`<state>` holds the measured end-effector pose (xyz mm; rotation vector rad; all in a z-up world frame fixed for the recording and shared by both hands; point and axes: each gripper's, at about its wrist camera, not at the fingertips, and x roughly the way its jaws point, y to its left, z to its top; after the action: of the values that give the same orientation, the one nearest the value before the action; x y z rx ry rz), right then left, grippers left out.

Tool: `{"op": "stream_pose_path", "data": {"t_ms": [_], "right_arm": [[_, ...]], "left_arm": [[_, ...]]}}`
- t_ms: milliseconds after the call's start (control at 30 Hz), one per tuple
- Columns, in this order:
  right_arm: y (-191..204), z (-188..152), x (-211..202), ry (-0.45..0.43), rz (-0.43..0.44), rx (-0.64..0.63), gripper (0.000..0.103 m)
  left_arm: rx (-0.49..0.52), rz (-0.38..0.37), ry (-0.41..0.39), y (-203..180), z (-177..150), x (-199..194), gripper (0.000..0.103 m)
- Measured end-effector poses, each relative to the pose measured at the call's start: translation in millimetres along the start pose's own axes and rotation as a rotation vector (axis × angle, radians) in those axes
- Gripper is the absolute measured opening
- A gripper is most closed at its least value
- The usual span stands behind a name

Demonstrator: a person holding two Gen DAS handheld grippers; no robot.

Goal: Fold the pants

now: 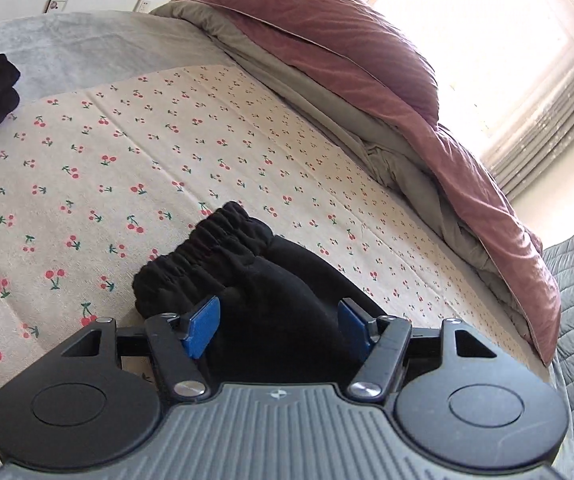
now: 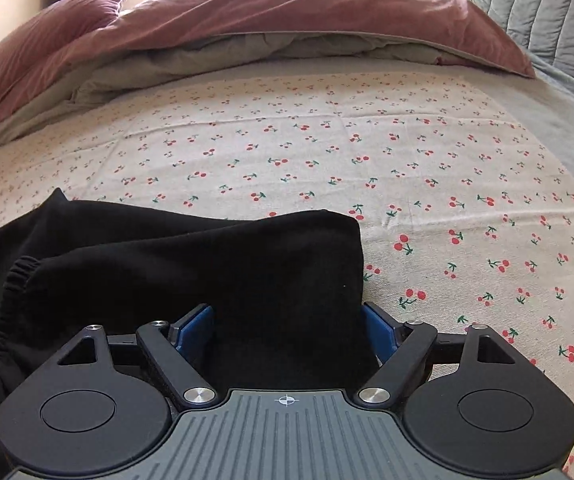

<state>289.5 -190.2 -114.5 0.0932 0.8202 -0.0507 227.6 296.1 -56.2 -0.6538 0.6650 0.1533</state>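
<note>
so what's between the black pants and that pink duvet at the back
Only bare cherry-print sheet lies between the black pants and the pink duvet; nothing rests on that stretch. The right wrist view shows it best.

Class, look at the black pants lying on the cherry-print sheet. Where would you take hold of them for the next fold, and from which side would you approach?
Grip the black pants at the gathered elastic waistband: it is a thick ridge standing proud of the cherry-print sheet, likely easier to pinch than flat cloth. Come from the near side, fingers straddling the band.
</note>
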Motion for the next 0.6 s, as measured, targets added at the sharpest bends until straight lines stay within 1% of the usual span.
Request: {"op": "stream_pose_path", "data": {"t_ms": [67,100,133,167,233,300,333,367,433,500,533,567,600], "right_arm": [[13,-4,-17,-0.047,-0.003,-0.038,0.081],[21,-7,-24,-0.066,-0.004,-0.064,0.081],[27,-10,-29,-0.077,0.004,-0.085,0.082],[38,-15,-34,-0.083,0.024,-0.109,0.083],[53,-22,-41,-0.091,0.039,-0.149,0.083],[69,-27,-48,-0.141,0.015,-0.197,0.083],[74,-29,-51,-0.161,0.001,-0.213,0.083],[79,-29,-57,-0.192,-0.013,-0.226,0.083],[83,-27,-67,-0.260,-0.034,-0.230,0.082],[82,-21,-81,-0.370,-0.111,-0.225,0.082],[80,-18,-84,-0.399,-0.135,-0.217,0.082],[75,-15,-87,-0.417,-0.135,-0.201,0.082],[72,-12,-86,-0.401,-0.104,-0.193,0.082]], "left_arm": [[0.021,0.039,-0.061,-1,7,-8,0.061],[0.023,0.045,-0.080,0,9,-12,0.062],[0.010,0.045,-0.085,5,12,-12,0.066],[-0.012,0.044,-0.067,9,13,-10,0.069],[-0.089,0.033,0.013,24,15,3,0.070],[-0.170,0.020,0.084,35,11,12,0.070],[-0.199,0.023,0.103,39,9,16,0.072],[-0.226,0.034,0.118,42,7,19,0.075],[-0.275,0.041,0.127,48,4,23,0.076],[-0.285,0.031,0.128,49,2,26,0.076],[-0.281,0.023,0.131,48,0,30,0.076],[-0.279,0.015,0.137,46,-1,33,0.076],[-0.280,0.012,0.142,46,-2,39,0.077]]}}
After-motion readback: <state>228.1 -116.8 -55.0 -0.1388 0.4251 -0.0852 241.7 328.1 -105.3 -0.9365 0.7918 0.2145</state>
